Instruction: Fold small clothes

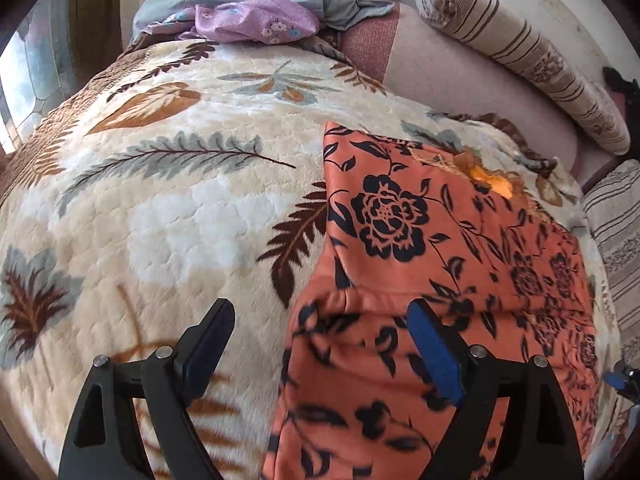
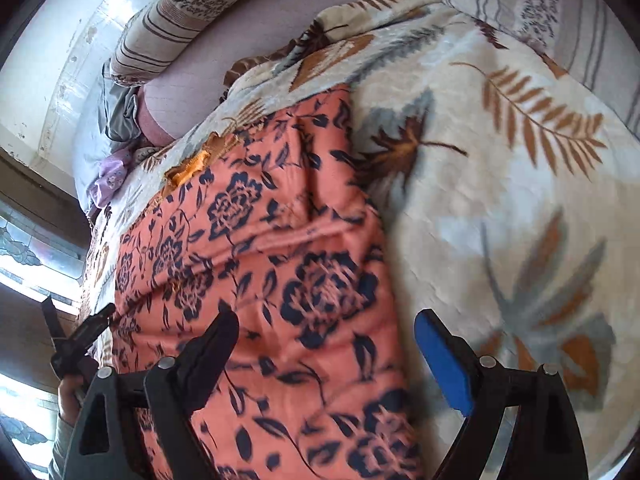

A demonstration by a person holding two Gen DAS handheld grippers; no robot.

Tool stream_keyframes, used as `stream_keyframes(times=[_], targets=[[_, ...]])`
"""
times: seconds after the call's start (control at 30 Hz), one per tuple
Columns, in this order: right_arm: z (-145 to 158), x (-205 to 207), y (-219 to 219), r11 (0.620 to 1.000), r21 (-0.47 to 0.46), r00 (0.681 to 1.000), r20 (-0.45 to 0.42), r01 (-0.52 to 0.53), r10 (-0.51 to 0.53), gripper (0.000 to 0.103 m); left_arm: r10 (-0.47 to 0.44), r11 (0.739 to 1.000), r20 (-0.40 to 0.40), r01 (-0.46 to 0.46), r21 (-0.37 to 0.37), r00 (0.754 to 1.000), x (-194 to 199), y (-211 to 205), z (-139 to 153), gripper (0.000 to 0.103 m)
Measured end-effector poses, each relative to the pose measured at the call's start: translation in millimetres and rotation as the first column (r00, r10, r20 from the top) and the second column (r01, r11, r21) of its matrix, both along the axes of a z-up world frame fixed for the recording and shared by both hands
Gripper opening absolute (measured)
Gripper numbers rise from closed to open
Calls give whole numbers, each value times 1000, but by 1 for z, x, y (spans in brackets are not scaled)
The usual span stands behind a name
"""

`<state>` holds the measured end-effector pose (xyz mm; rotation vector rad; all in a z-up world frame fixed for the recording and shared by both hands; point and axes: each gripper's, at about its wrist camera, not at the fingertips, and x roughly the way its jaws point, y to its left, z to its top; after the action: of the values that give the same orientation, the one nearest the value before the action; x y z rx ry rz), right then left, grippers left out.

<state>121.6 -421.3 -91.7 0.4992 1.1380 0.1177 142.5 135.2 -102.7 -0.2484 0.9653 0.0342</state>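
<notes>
Partly folded, the orange black-flowered garment lies on the leaf-patterned plush blanket.
Left gripper and right gripper hover over it, jaws spread and empty; judging by its length, further folds remain.

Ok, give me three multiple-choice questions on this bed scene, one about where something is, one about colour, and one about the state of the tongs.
1. Where does the small lilac flowered cloth lie?
A. at the far end of the cream leaf-patterned plush blanket, by the pale blue bedding
B. on top of the orange garment
C. between the fingers of the left tongs

2. What colour is the flower print on the orange fabric garment?
A. white
B. dark navy, nearly black
C. green

3. How do the left tongs and the right tongs stand?
A. both shut on the garment
B. only the left open
C. both open

Answers: 1 A, it sits beyond the blanket's far edge. 2 B, the roses and leaves are dark on orange. 3 C, each pair of fingers stands wide apart with cloth showing between them.
</notes>
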Motion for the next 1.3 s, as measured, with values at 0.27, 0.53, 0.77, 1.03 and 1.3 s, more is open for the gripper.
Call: stream_keyframes(times=[0.27,0.53,0.77,1.03,1.3], targets=[[-16,-86,-33,990,132,999,-3,44,-44,91,7,1000,-143,-8,-8,990,-127,22,-26,88],[-25,-116,-4,976,214,997,-45,-46,57,91,-53,998,-179,46,-39,982,-165,4,-37,87],[-36,-128,4,977,208,995,-72,-52,69,83,-41,999,-199,41,-2,979,-165,-3,-36,47],[-38,-140,-3,978,201,992,-96,-59,79,62,-21,999,-230,12,-41,973,-184,6,-34,46],[-39,-143,2,982,160,990,-76,-104,118,62,-37,998,-241,26,-49,970,-181,4,-34,26]])
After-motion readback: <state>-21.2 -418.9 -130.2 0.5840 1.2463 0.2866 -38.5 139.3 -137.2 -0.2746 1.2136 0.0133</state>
